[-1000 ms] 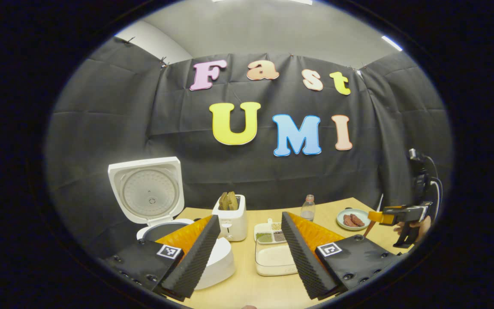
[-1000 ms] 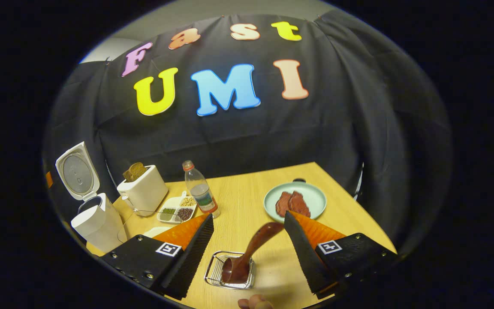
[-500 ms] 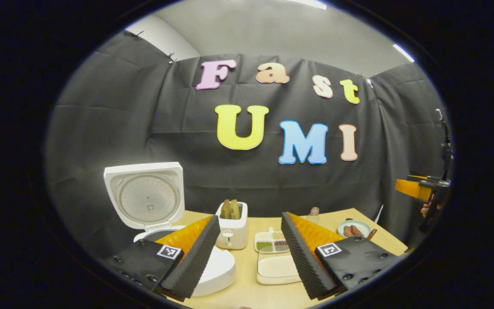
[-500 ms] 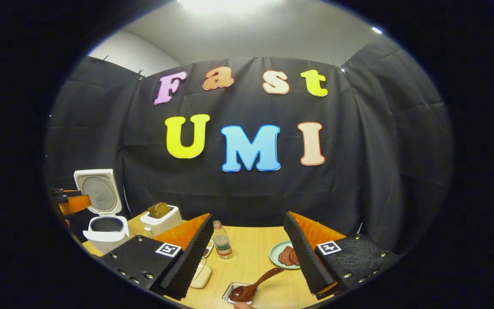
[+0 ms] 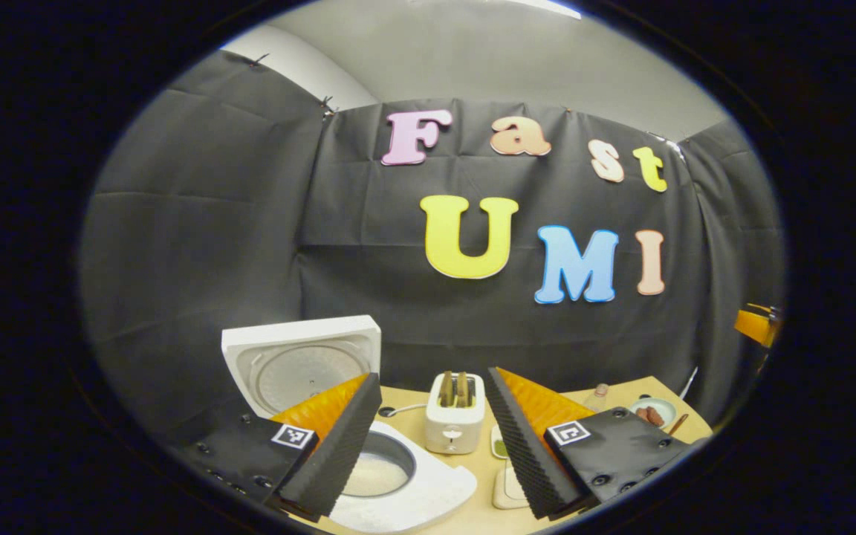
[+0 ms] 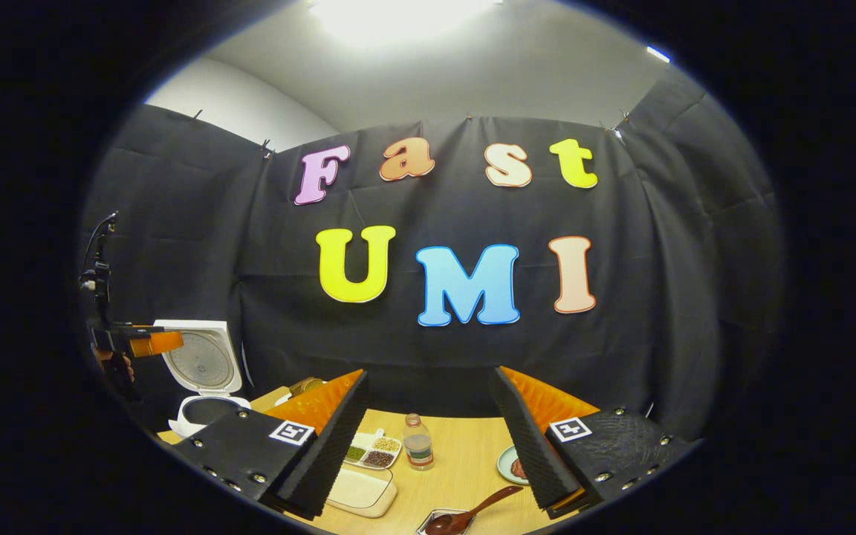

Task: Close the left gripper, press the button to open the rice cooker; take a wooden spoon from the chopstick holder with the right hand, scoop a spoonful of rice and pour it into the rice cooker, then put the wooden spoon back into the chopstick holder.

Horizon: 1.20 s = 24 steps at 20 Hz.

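I held both of my grippers point(image 5: 434, 435) point(image 6: 428, 435) open and empty above the table, the brown wooden spoon point(image 6: 472, 514) resting in its metal holder point(image 6: 437, 527), the white rice cooker point(image 5: 398, 483) open with rice inside.

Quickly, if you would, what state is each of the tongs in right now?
Left tongs: open, holding nothing, above the rice cooker.
Right tongs: open, holding nothing; the wooden spoon sits in its holder below.

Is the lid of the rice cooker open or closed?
Open: the rice cooker lid stands raised behind the pot, its inner side showing.
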Motion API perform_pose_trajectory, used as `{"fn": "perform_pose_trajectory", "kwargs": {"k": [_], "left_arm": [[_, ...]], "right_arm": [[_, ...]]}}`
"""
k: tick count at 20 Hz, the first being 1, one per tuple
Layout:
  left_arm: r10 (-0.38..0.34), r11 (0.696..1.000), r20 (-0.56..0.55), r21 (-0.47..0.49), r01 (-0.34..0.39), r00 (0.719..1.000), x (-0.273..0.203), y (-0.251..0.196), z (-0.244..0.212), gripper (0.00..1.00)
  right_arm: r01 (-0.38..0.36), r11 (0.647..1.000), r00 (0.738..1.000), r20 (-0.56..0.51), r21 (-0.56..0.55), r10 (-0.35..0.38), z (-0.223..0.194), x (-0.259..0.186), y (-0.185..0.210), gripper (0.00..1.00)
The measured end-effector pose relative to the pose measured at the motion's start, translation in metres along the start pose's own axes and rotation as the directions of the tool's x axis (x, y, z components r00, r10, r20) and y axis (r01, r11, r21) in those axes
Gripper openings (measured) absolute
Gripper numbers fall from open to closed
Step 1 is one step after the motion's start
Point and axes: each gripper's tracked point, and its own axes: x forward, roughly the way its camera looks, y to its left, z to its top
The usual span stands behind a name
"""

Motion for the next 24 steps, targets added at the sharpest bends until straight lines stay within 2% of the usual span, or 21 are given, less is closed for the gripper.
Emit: {"fn": "perform_pose_trajectory", "kwargs": {"k": [6,7,8,12,16,19,22,24], "left_arm": [[0.099,0.995,0.009,0.011,-0.099,0.995,0.044,0.054,0.035,0.98],[0.124,0.992,0.006,0.014,-0.124,0.992,0.053,0.064,0.038,0.98],[0.148,0.989,0.001,0.013,-0.148,0.989,0.061,0.072,0.039,0.96],[0.235,0.972,-0.026,-0.016,-0.235,0.972,0.103,0.106,0.044,0.98],[0.339,0.938,-0.056,-0.051,-0.342,0.939,0.153,0.164,0.037,0.98],[0.401,0.907,-0.129,-0.081,-0.413,0.907,0.179,0.193,0.016,0.98],[0.412,0.900,-0.158,-0.082,-0.427,0.898,0.203,0.205,0.004,0.98],[0.451,0.883,-0.193,-0.048,-0.467,0.871,0.211,0.217,-0.012,0.98]], "right_arm": [[0.010,1.000,1.000,-0.013,0.002,-0.010,-0.005,0.016,-0.003,0.99],[0.013,1.000,1.000,-0.018,0.006,-0.013,-0.006,0.019,-0.004,0.96],[0.017,1.000,1.000,-0.023,0.010,-0.017,-0.007,0.021,-0.004,0.99],[0.035,0.999,0.998,-0.045,0.013,-0.034,-0.015,0.028,-0.009,0.99],[0.061,0.998,0.996,-0.067,0.005,-0.061,-0.027,0.028,-0.017,0.99],[0.080,0.997,0.993,-0.082,0.012,-0.079,-0.032,0.029,-0.024,0.99],[0.087,0.996,0.993,-0.084,0.012,-0.086,-0.034,0.029,-0.030,0.99],[0.094,0.995,0.992,-0.090,0.014,-0.093,-0.037,0.028,-0.035,0.99]]}}
